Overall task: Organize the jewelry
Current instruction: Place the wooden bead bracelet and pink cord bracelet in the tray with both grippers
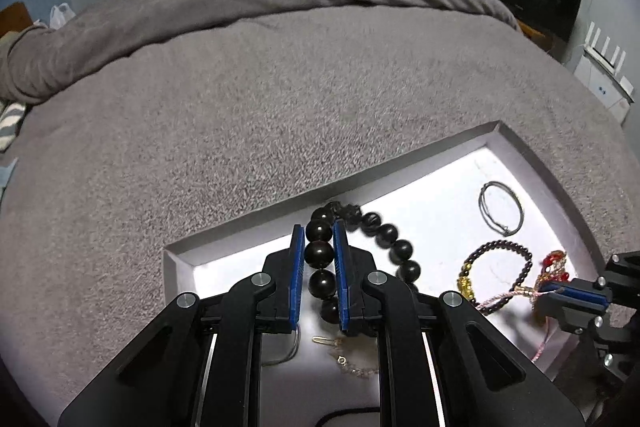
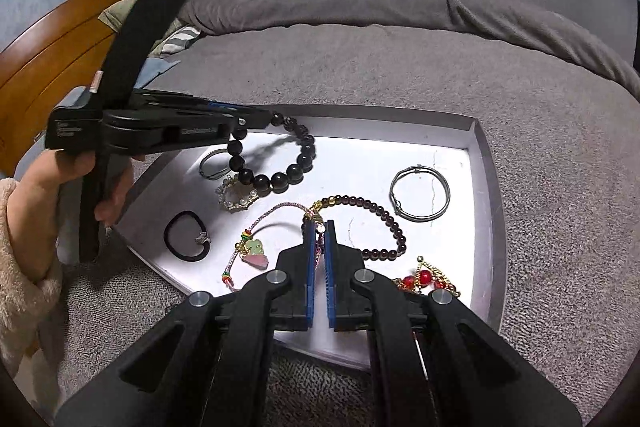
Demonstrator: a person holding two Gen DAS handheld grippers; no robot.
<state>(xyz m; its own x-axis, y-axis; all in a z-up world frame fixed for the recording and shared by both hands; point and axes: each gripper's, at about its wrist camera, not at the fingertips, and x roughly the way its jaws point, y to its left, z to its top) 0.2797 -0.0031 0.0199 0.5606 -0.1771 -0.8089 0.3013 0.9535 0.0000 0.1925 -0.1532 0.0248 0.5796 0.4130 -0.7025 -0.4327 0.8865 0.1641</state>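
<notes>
On grey blanket (image 1: 240,131), white tray (image 2: 476,163); left tongs (image 1: 319,251) clamping black-bead bracelet (image 1: 388,239), right tongs (image 2: 319,231) pinching pink cord (image 2: 280,211).

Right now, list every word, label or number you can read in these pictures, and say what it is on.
No text reads clearly.
Pale lettering on the side of the left gripper, near its handle and on its arm, seen from the right wrist: too blurred to read.
Small blue marks on the white box by the wall: too small to read.
The tray and the jewelry carry no writing.
</notes>
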